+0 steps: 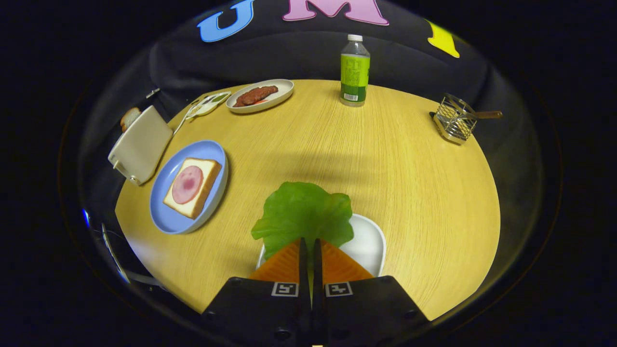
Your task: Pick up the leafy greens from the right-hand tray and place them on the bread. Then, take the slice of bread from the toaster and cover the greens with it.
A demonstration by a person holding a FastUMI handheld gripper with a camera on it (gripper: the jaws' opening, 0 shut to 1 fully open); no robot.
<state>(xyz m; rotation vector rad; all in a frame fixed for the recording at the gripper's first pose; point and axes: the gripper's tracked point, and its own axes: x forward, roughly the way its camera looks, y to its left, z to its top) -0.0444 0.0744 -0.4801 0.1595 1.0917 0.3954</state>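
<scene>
Gripper view shows my gripper [310, 246] clenched on the leafy greens [303, 212] above the white tray [368, 241]; I judge the thin edge-hold could slip before the bread [193, 187].

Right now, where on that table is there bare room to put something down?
Bare wood spans between the bottle, wire rack and white tray. Crowded beside the toaster, blue plate and meat dish. The gripper pinches the lettuce.

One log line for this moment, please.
hand-held gripper: shut on leafy greens | greens: above white tray | bread: on blue plate, uncovered
</scene>
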